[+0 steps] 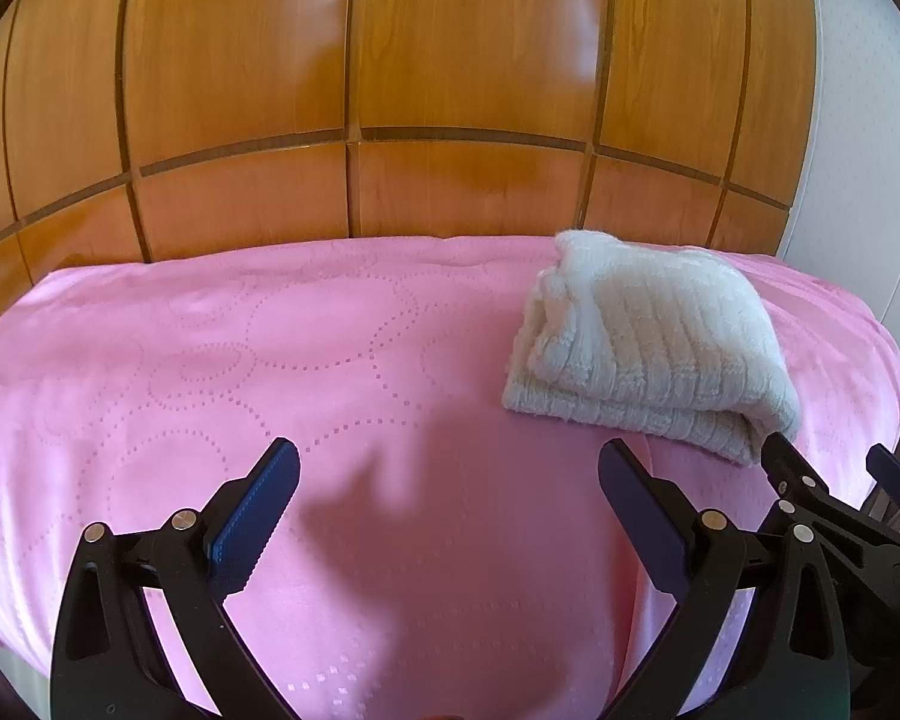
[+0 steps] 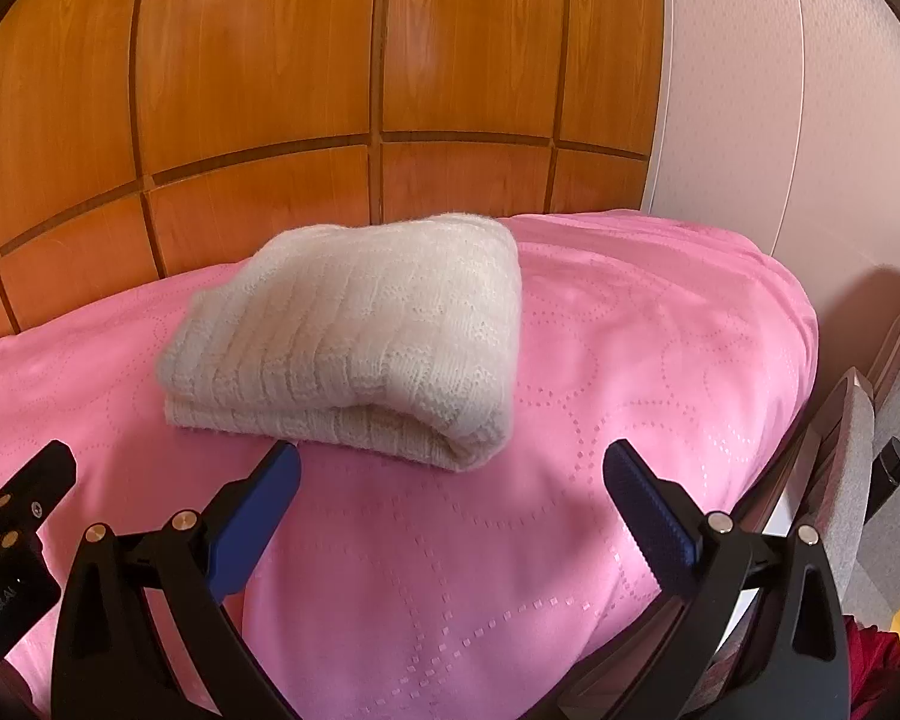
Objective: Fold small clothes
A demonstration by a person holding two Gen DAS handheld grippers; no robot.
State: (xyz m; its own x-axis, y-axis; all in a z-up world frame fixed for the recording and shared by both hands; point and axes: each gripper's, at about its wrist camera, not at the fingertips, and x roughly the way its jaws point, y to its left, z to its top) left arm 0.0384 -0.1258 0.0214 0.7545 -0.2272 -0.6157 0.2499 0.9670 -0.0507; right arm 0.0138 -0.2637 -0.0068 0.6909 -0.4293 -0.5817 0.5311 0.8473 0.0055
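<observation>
A cream ribbed knit garment (image 1: pixel 648 348) lies folded in a thick rectangle on the pink quilted cover (image 1: pixel 270 348), towards its far right. It also shows in the right wrist view (image 2: pixel 354 330), just beyond the fingertips. My left gripper (image 1: pixel 450 462) is open and empty, held above the cover to the left of the garment. My right gripper (image 2: pixel 450 462) is open and empty, just in front of the garment's near folded edge, and it shows at the right edge of the left wrist view (image 1: pixel 834 468).
A glossy wooden panel wall (image 1: pixel 450 90) stands right behind the covered surface. A white wall (image 2: pixel 780 120) is at the right. A grey chair (image 2: pixel 864 480) stands by the right edge of the pink cover (image 2: pixel 630 360), with something dark red (image 2: pixel 876 672) below.
</observation>
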